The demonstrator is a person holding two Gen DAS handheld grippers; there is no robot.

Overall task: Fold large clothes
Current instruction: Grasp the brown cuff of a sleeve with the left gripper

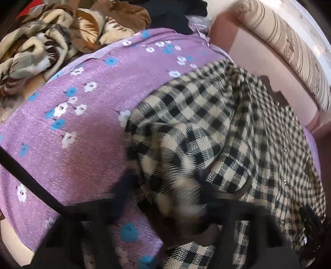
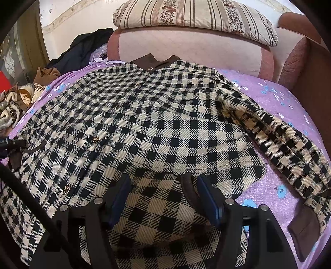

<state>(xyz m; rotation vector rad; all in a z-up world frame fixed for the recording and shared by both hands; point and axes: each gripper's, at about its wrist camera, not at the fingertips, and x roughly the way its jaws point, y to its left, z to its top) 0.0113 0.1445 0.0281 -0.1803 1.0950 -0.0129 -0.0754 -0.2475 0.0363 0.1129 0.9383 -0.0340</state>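
Note:
A black-and-cream checked jacket (image 2: pixel 165 124) with a brown collar (image 2: pixel 155 61) and gold buttons lies front up on a purple flowered sheet (image 2: pixel 275 99). Its right sleeve (image 2: pixel 279 140) stretches out to the right, brown cuff (image 2: pixel 304 227) at the end. My right gripper (image 2: pixel 163 186) hovers over the jacket's lower hem, fingers wide apart and empty. In the left wrist view the jacket's left sleeve (image 1: pixel 186 144) is lifted and blurred, bunched at my left gripper (image 1: pixel 165 202), which looks shut on it. The left fingers (image 1: pixel 126 186) are blurred.
A striped pillow (image 2: pixel 196 18) lies on the pink headboard (image 2: pixel 186 49). A brown-and-cream blanket (image 1: pixel 41 41) and dark clothes (image 2: pixel 82 47) are piled beside the bed on the left. Purple sheet (image 1: pixel 72 124) lies bare left of the jacket.

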